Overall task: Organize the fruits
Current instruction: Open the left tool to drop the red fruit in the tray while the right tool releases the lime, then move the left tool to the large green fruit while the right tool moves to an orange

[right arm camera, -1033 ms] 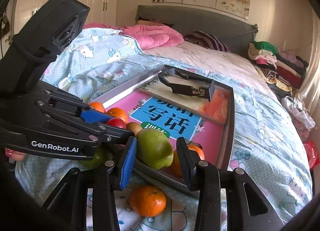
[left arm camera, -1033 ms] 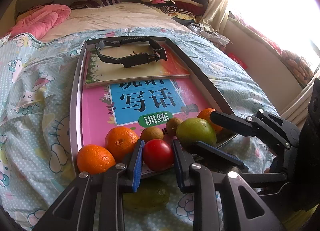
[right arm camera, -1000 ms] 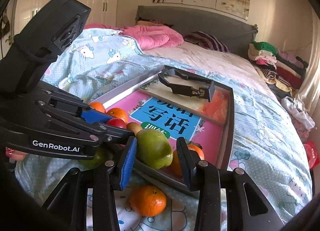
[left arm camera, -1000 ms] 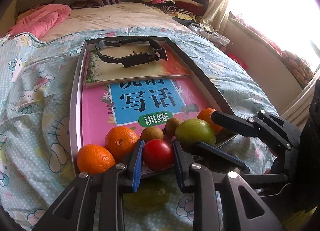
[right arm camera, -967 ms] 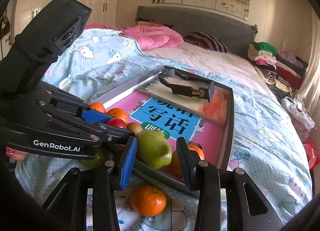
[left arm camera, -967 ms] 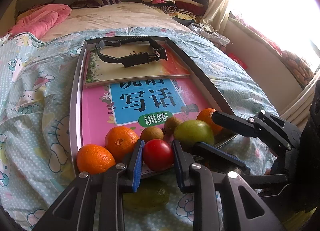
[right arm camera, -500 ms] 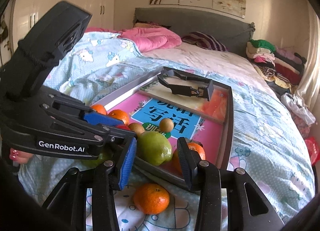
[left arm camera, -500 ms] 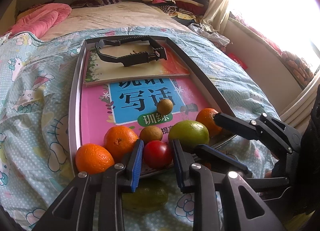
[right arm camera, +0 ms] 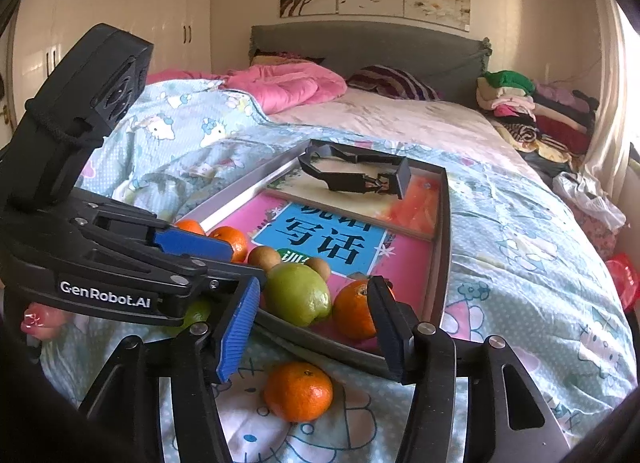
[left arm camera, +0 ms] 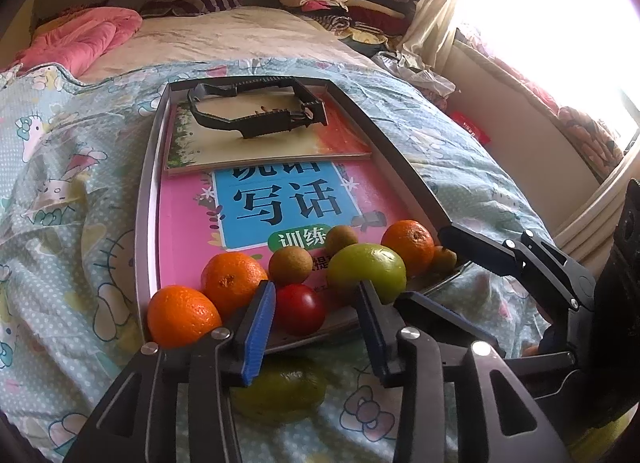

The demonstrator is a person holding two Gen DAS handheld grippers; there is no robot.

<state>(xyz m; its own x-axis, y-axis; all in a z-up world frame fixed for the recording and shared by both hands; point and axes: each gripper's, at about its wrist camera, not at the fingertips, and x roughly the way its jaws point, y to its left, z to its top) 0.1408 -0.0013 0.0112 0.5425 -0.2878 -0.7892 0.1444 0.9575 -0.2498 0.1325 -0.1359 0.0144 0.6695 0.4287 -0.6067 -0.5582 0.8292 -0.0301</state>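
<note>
A grey tray [left arm camera: 146, 199] lies on the bed with books in it. At its near end sit two oranges [left arm camera: 232, 279], a third orange [left arm camera: 408, 241], a red tomato [left arm camera: 300, 309], a green apple [left arm camera: 366, 271] and brown kiwis [left arm camera: 290, 265]. My left gripper [left arm camera: 314, 323] is open, its fingers apart on either side of the tomato, just short of it. My right gripper [right arm camera: 312, 327] is open; the green apple [right arm camera: 298, 299] rests in the tray beyond its fingertips. A green fruit [left arm camera: 276, 391] and an orange [right arm camera: 298, 391] lie on the blanket outside the tray.
A black plastic frame [left arm camera: 256, 111] lies on the book at the tray's far end. Pink quilt [right arm camera: 288, 85] and folded clothes [right arm camera: 520, 103] are at the bed's head. The blanket is rumpled around the tray. The bed edge drops off to the right.
Both grippers opened and drew back. The tomato and green apple now rest free in the tray. One kiwi rolled away and came back near the apple.
</note>
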